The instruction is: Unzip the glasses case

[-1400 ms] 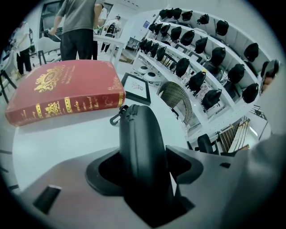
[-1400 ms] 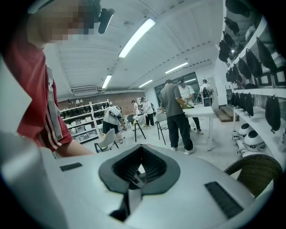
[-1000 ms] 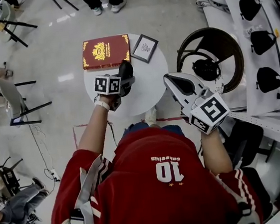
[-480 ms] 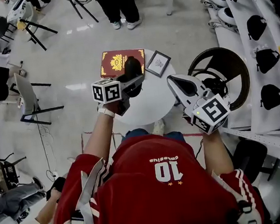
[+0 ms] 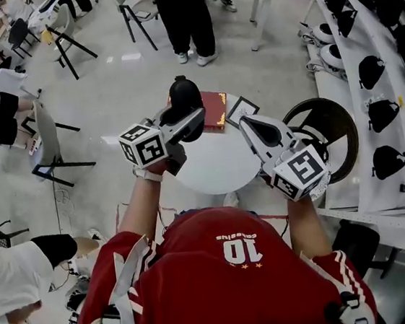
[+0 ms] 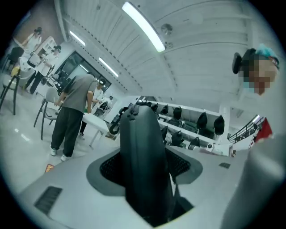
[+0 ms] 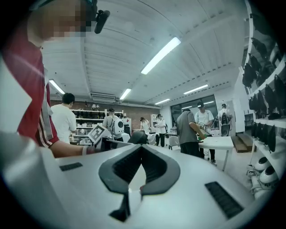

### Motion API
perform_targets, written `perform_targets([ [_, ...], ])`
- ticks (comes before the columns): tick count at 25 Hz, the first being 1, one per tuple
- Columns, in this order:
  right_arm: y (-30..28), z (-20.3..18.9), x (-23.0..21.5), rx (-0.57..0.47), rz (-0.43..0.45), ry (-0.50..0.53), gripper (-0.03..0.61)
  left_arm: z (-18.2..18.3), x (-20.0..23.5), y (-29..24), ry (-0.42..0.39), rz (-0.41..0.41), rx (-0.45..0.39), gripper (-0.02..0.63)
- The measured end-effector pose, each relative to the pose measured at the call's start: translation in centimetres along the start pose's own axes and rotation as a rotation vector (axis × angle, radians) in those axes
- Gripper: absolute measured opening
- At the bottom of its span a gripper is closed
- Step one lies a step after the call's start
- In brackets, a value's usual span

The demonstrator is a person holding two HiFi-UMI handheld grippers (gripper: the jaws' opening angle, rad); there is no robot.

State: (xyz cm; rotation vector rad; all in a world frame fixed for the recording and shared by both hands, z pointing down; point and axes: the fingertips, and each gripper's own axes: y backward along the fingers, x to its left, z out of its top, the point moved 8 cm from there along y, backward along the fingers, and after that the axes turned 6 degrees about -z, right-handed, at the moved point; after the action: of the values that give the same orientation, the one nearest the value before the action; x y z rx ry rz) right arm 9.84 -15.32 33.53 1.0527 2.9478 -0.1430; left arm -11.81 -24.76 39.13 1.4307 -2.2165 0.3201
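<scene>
The person in the red shirt is holding the glasses case (image 6: 144, 152) up in the air, clear of the small round table (image 5: 211, 170), and nothing on it is open yet as far as I can tell. The left tongs (image 5: 184, 125) are clamping the dark case across its middle, the pads pressing on both flanks, so it is standing out lengthwise from the grip with its far end pointing away. That seems a sensible hold to me, since gripping the body is leaving the seam and the ends free for the other hand. There is a small lump at the far tip of the case that may be the zip pull, though I cannot say for sure. The right tongs (image 5: 247, 123) are hovering just beside, pointing towards the case but not touching it, their tips pinched together with nothing between them. I am guessing they are kept narrow because a zip tab is a tiny thing to nip. Down on the table a red book (image 5: 214, 110) and a small framed picture (image 5: 241, 109) are lying side by side at the far edge, well out of the way of the work.
</scene>
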Motion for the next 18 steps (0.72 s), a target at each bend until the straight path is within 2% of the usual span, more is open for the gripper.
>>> perform_targets([
  [4, -1.1, 1.5, 2.6, -0.014, 0.001, 0.07, 0.012, 4.0, -2.0, 3.1, 0.063, -0.095, -0.171, 0.273],
  [9, -2.4, 4.3, 6.2, -0.074, 0.059, 0.206, 0.012, 7.5, -3.6, 5.1, 0.18, -0.25, -0.35, 0.273],
  [14, -3.7, 6.0, 8.8, -0.128, 0.113, 0.347, 0.017, 9.0, -4.4, 5.9, 0.332, -0.394, -0.471, 0.273],
  [18, -4.2, 6.0, 10.4, -0.108, 0.142, 0.382, 0.063, 9.6, -5.3, 6.6, 0.372, -0.468, -0.493, 0.273],
])
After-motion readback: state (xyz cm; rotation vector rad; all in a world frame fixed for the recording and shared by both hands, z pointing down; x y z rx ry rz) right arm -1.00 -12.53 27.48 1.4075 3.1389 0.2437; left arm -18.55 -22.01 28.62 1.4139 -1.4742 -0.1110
